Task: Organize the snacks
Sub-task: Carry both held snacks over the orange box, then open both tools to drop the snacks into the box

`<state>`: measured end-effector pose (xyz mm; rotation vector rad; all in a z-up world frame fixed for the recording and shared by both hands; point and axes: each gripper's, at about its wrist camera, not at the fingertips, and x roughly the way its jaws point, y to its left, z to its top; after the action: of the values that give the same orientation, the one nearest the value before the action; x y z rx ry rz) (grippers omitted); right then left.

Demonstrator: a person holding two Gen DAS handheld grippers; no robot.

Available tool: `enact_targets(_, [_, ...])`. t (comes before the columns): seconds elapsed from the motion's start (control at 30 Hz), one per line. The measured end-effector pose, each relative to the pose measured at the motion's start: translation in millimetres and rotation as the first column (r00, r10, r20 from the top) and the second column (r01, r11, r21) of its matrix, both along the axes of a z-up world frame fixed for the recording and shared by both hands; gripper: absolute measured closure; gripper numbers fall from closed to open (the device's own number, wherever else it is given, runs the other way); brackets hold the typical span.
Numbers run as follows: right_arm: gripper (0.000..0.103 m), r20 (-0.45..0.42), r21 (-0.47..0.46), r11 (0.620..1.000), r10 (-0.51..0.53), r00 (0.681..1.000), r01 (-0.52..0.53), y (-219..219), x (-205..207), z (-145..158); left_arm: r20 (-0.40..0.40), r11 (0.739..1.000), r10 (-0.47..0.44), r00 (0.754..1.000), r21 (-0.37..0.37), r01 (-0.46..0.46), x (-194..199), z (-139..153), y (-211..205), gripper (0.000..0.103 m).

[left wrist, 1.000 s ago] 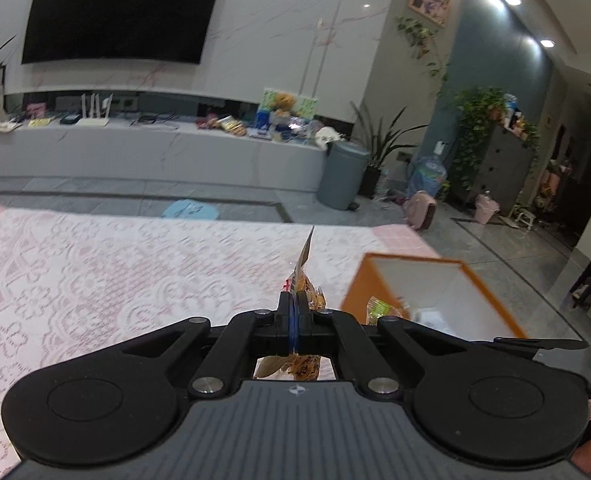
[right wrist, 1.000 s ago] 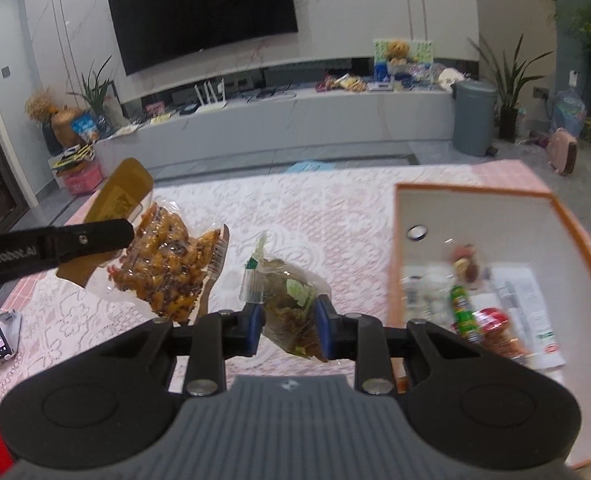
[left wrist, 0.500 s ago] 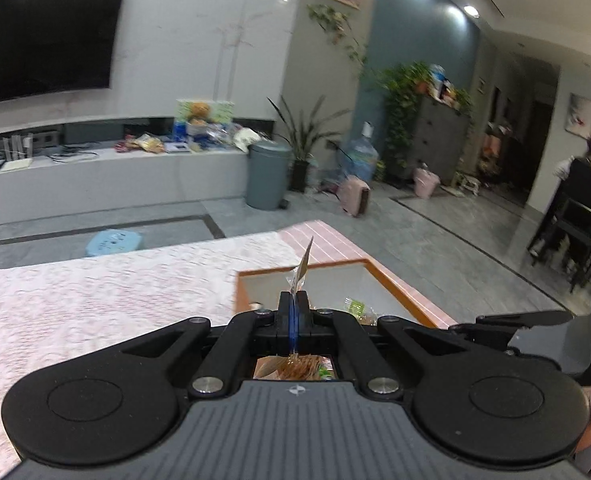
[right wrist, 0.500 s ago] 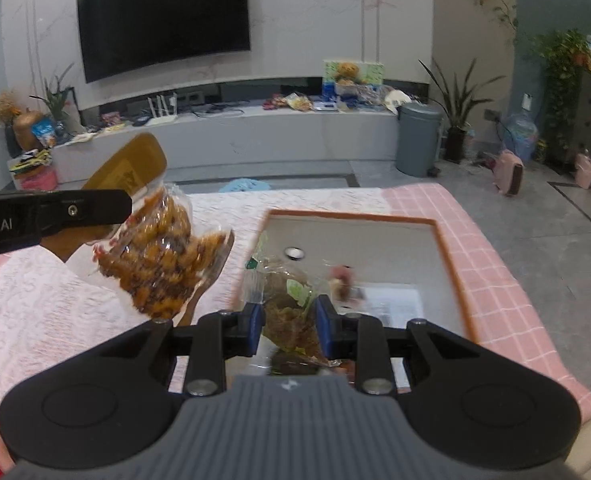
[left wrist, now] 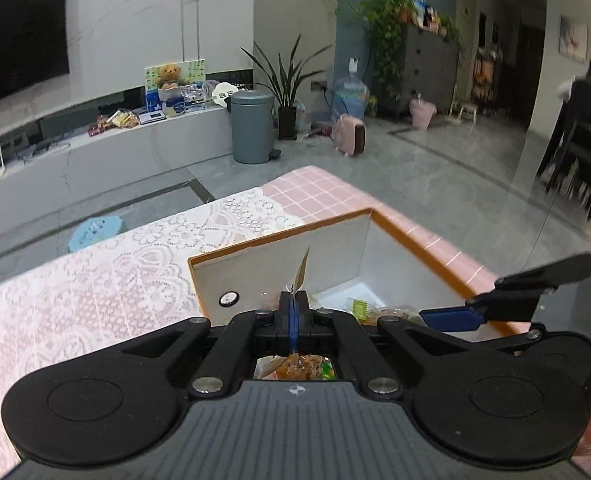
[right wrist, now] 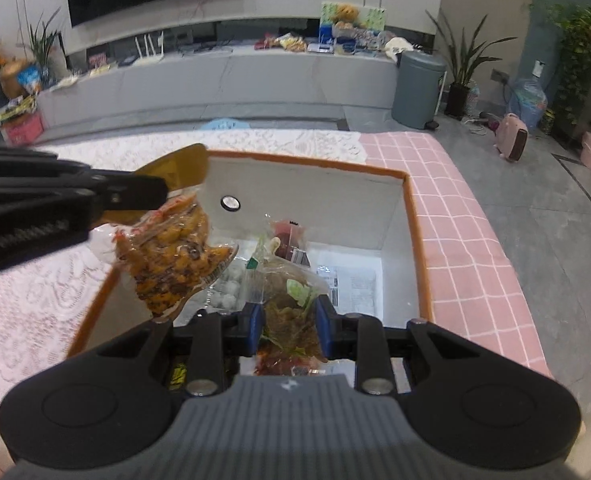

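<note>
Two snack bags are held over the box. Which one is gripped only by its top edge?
The orange snack bag, dangling from the left tongs by its gold top; the right tongs squeeze the clear brown-snack bag around its body.

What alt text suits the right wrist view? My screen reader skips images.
The right gripper clamps a clear snack bag above an open orange-rimmed box holding other snacks. At left, the left gripper dangles an orange snack bag over the box's edge.

Both wrist views look closely down into the orange-rimmed box (left wrist: 423,240) (right wrist: 413,216).
</note>
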<state>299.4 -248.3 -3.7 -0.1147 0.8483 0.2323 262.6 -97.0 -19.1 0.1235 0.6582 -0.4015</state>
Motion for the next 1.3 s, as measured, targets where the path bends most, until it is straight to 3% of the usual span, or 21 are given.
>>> enact_targets(0.13, [0.077, -0.041, -0.040, 0.999, 0.008, 0.999, -0.010, 5, 24, -17, 0.006, 1.000, 0.016, 1.000, 0.024, -0.016, 11, -11, -9, 0.103])
enact_targets(0.37, [0.077, -0.069, -0.126, 0.991, 0.028, 0.997, -0.037, 13, 44, -39, 0.031, 1.000, 0.028, 0.999, 0.002, -0.028, 23, -17, -14, 0.103])
enact_targets(0.57, [0.077, -0.094, -0.153, 0.987, 0.037, 0.995, -0.052, 18, 47, -47, -0.024, 0.990, 0.079, 0.997, 0.123, -0.075, 31, -27, -18, 0.103])
enact_targets(0.63, [0.074, -0.095, -0.155, 0.986, 0.039, 0.995, -0.054, 18, 46, -47, -0.032, 0.989, 0.074, 0.997, 0.128, -0.069, 28, -27, -17, 0.095])
enact_targets(0.67, [0.067, -0.098, -0.156, 0.986, 0.037, 0.995, -0.052, 19, 45, -46, -0.033, 0.990, 0.070, 0.997, 0.129, -0.065, 26, -26, -16, 0.089])
enact_targets(0.73, [0.061, -0.096, -0.154, 0.987, 0.034, 0.995, -0.049, 18, 43, -44, -0.032, 0.988, 0.054, 0.998, 0.144, -0.049, 23, -22, -17, 0.059])
enact_targets(0.8, [0.053, -0.094, -0.152, 0.987, 0.032, 0.995, -0.046, 17, 41, -41, -0.004, 0.984, 0.044, 0.999, 0.171, -0.042, 17, -16, -20, 0.040])
enact_targets(0.93, [0.037, -0.068, -0.159, 0.987, 0.027, 0.997, -0.038, 18, 34, -28, 0.058, 0.983, 0.007, 0.998, 0.181, -0.017, 5, 1, -23, 0.028])
enact_targets(1.0, [0.028, -0.058, -0.163, 0.986, 0.032, 0.998, -0.041, 19, 29, -20, 0.072, 0.983, -0.006, 0.997, 0.184, -0.007, -4, 9, -23, 0.027])
enact_targets(1.17, [0.016, -0.039, -0.171, 0.983, 0.064, 0.997, -0.070, 23, 12, 4, 0.095, 0.980, -0.007, 0.995, 0.198, -0.012, -27, 33, -19, 0.026])
enact_targets(1.3, [0.013, -0.044, -0.129, 0.987, 0.089, 0.995, -0.094, 23, -7, 28, 0.103, 0.985, 0.014, 0.995, 0.167, -0.032, -43, 57, -4, 0.025])
